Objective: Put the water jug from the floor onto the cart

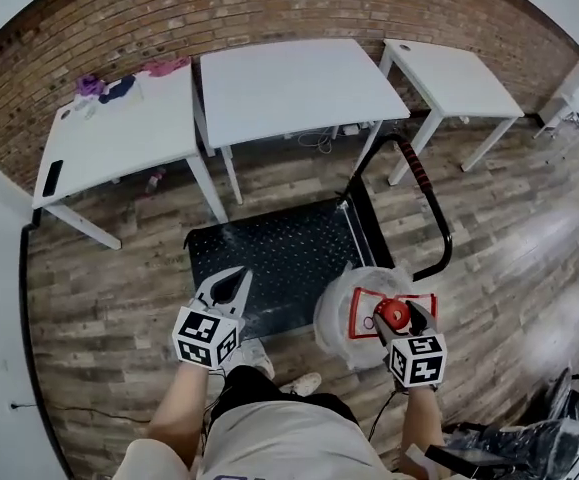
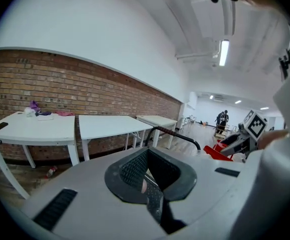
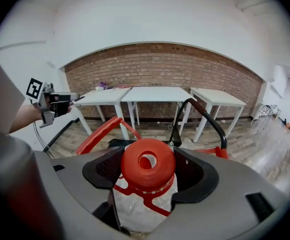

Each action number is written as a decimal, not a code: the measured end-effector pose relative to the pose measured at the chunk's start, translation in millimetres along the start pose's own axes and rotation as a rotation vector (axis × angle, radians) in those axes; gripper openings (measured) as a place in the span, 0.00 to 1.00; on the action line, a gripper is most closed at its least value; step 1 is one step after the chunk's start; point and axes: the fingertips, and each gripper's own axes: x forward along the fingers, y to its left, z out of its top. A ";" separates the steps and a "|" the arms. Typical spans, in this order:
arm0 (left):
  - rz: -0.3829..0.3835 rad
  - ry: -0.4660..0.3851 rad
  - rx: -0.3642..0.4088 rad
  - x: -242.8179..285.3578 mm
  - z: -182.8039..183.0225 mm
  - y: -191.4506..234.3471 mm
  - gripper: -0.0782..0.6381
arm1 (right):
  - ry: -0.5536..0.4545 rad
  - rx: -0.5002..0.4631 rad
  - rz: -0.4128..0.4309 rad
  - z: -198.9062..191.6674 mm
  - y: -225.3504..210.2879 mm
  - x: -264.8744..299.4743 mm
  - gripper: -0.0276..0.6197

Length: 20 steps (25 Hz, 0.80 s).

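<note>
So the water jug (image 1: 347, 320) is upright just off the near right corner of the cart (image 1: 269, 253), with its red cap (image 3: 147, 163) pointing up and the clear body below it. It's not on the deck yet. From up top I can't tell if its base is clear of the floor (image 1: 119, 298).

The right gripper (image 1: 399, 317) has it. Its 2 jaws sit wide, 1 on each side of the neck at the cap, pinching it from above. The left gripper (image 1: 231, 283) shows over the deck's near edge with its jaws pressed together and nothing in them, so it's basically a spectator.

The bit that matters for the next move, I reckon, is that the bare deck lies ahead and to the left of the jug. The cart's push handle (image 1: 431, 193) rises along the right side, just beside the jug. So the jug probably has to come up over the deck lip and go left, with its long axis kept vertical so it lands on its base and clear of that handle. The right hand is the one on it. The left is nearer the deck and could steady it.

The 3 white surfaces (image 1: 289, 83) by the brick wall are well apart from all this.
</note>
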 end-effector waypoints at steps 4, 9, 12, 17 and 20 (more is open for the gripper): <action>0.060 -0.026 -0.049 -11.2 3.8 46.7 0.11 | 0.000 -0.045 0.059 31.9 34.3 28.7 0.53; 0.103 -0.036 -0.061 -20.7 9.8 104.6 0.11 | -0.001 -0.079 0.109 65.3 76.3 68.1 0.53; 0.128 -0.030 -0.060 -29.6 11.9 135.3 0.11 | -0.006 -0.096 0.134 82.2 99.2 92.5 0.53; 0.189 -0.026 -0.086 -46.7 7.6 165.6 0.11 | 0.003 -0.135 0.184 108.0 120.5 128.6 0.53; 0.231 -0.023 -0.114 -54.0 1.3 174.4 0.11 | 0.006 -0.165 0.224 120.3 128.4 149.8 0.53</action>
